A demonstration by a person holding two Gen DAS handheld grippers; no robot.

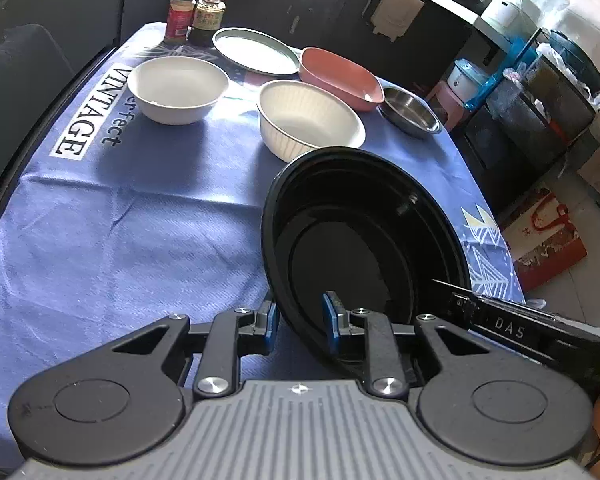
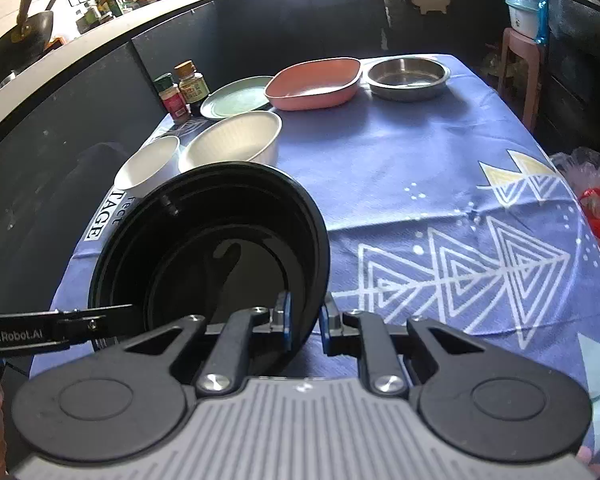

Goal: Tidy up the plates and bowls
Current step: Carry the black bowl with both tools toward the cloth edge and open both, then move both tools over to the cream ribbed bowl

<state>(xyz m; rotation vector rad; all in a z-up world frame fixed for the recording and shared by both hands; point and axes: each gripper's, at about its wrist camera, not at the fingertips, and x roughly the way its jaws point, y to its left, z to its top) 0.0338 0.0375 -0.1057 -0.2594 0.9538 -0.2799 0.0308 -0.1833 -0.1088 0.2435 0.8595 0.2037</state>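
1 glossy black bowl (image 1: 364, 236) hangs tilted over the blue cloth-covered surface (image 1: 140, 216), with the left gripper (image 1: 300, 316) and right gripper (image 2: 305, 322) each pinching its rim between the jaws. Behind stand 2 cream bowls, 1 ribbed (image 1: 308, 120) and 1 smooth (image 1: 176, 88), 1 pale-green plate (image 1: 256, 50), 1 squarish pink dish (image 1: 340, 78), 1 steel bowl (image 1: 410, 114) and 2 spice jars (image 1: 196, 12). The black bowl's underside is hidden.

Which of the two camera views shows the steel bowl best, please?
The right wrist view shows the steel bowl best: the whole rim and the inside are visible, at the far end of the table next to the pink dish. In the left wrist view the steel bowl is smaller, and the pink dish covers part of its rim.
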